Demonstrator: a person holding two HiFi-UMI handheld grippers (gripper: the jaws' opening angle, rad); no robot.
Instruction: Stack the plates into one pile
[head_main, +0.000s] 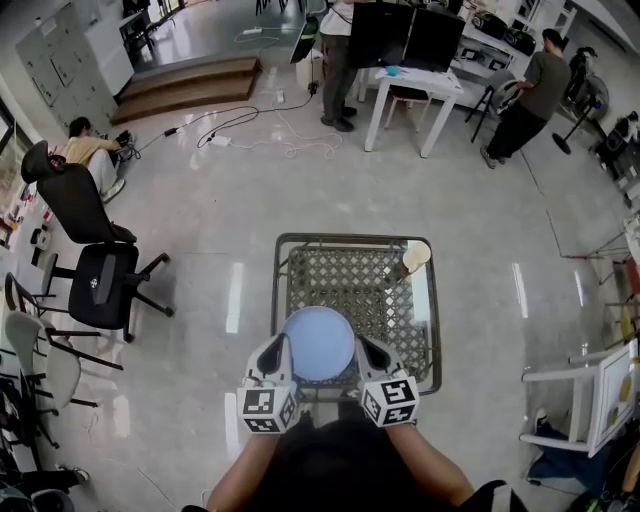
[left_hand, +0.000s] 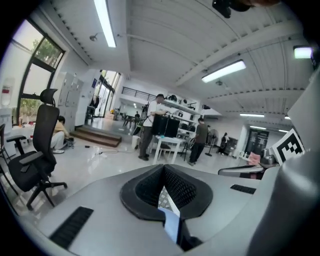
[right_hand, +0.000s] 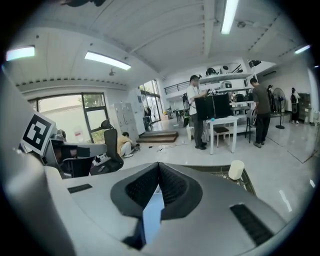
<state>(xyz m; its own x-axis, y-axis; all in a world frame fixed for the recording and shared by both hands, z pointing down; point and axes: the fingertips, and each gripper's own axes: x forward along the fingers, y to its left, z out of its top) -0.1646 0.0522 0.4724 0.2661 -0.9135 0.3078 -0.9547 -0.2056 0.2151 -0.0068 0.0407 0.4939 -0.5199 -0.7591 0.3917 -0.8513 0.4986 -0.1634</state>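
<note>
Now we pinch pale blue round plate at opposite rims, left tool and right tool both clamped on it; no pile seen on metal mesh counter; stacking apparently ahead.

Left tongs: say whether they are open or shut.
Shut on the blue plate: in the left gripper view the left tongs are closed, with the plate's rim pinched between them.

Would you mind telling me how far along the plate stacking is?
Done: cannot tell; only one blue plate shows, and whether it is a pile is unclear. In hand: the left gripper and right gripper are each shut on its rim, at the table's near edge. Left: setting it down; the cream object at the far corner stands apart.
</note>
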